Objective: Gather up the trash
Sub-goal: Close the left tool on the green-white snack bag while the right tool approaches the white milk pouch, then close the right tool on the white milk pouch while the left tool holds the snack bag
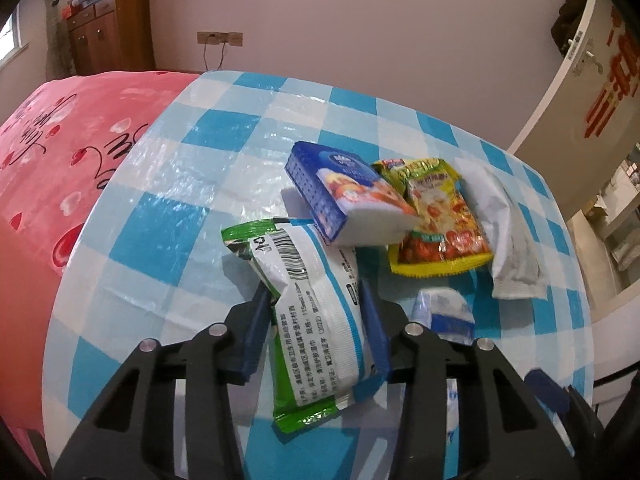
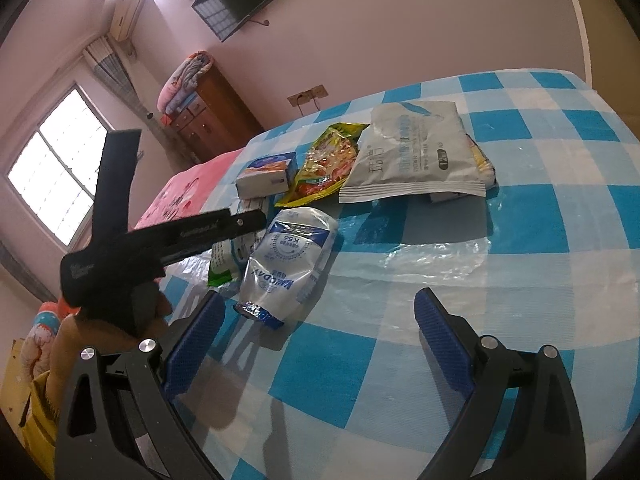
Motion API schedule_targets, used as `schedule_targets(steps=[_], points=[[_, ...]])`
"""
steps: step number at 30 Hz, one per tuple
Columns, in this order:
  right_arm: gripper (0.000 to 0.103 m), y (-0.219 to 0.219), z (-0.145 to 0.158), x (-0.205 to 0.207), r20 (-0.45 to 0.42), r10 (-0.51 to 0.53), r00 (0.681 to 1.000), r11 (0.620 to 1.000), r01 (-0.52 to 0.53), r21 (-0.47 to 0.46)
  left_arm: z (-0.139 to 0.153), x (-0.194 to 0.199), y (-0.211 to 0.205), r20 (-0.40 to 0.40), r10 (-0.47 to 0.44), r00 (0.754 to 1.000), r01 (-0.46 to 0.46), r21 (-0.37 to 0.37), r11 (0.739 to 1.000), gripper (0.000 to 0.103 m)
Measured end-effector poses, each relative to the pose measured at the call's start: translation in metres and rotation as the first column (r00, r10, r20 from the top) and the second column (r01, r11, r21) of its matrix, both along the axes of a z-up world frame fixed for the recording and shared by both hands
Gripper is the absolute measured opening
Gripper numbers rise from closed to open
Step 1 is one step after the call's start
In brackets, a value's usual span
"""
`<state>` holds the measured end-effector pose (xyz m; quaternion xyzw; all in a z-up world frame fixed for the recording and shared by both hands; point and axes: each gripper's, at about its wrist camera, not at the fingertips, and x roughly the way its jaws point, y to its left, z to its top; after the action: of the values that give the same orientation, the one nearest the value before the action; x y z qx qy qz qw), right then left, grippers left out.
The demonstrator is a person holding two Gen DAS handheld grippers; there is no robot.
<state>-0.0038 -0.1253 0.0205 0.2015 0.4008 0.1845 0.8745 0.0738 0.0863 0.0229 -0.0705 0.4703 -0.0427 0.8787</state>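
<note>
Checked bench [image 1: 168, 152] carries the trash pile. Left gripper [image 1: 316, 304] fingers [image 1: 256, 320] clenched on green-white wipes packet [image 1: 316, 280], lying at bench's near edge. Right gripper [image 2: 320, 320] fingers released, hovering beside crumpled milk pouch [image 2: 288, 260].

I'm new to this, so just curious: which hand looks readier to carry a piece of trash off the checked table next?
Left. The left gripper is already shut on the green-and-white wrapper, while the right gripper hangs open over bare tablecloth.
</note>
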Motion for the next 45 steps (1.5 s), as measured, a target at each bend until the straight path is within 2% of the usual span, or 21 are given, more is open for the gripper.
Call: schedule_targets(steps=[7,16,23,25,37,40,45], points=[[0.094,0.005,0.000,0.003,0.001,0.007,1.000,1.000,-0.007,-0.008,0.001,-0.035,0.004,-0.010,-0.055,0.998,0.055,0.010,0.998,0.045],[0.094,0.020,-0.001,0.009,-0.004,0.022,1.000,0.999,-0.022,-0.037,0.000,-0.063,0.027,-0.003,-0.052,0.999,0.052,0.002,0.999,0.045],[0.094,0.040,0.000,0.019,0.000,0.032,0.999,0.994,-0.032,-0.104,-0.001,-0.072,0.036,0.012,-0.052,0.999,0.052,-0.013,0.999,0.044],[0.086,0.044,-0.001,0.022,-0.002,0.034,0.999,0.993,-0.034,-0.116,-0.001,-0.073,0.038,0.015,-0.052,0.999,0.052,-0.018,0.998,0.044],[0.081,0.061,-0.007,0.040,-0.016,0.031,0.999,0.984,-0.033,-0.176,-0.002,-0.079,0.045,0.028,-0.052,0.998,0.053,-0.038,0.998,0.044],[0.075,0.067,-0.007,0.042,-0.014,0.033,0.999,0.977,-0.035,-0.210,-0.002,-0.081,0.047,0.030,-0.053,0.998,0.055,-0.043,0.998,0.044],[0.074,0.077,-0.008,0.045,-0.010,0.035,0.999,0.964,-0.036,-0.264,-0.002,-0.084,0.050,0.032,-0.055,0.998,0.057,-0.055,0.997,0.044]])
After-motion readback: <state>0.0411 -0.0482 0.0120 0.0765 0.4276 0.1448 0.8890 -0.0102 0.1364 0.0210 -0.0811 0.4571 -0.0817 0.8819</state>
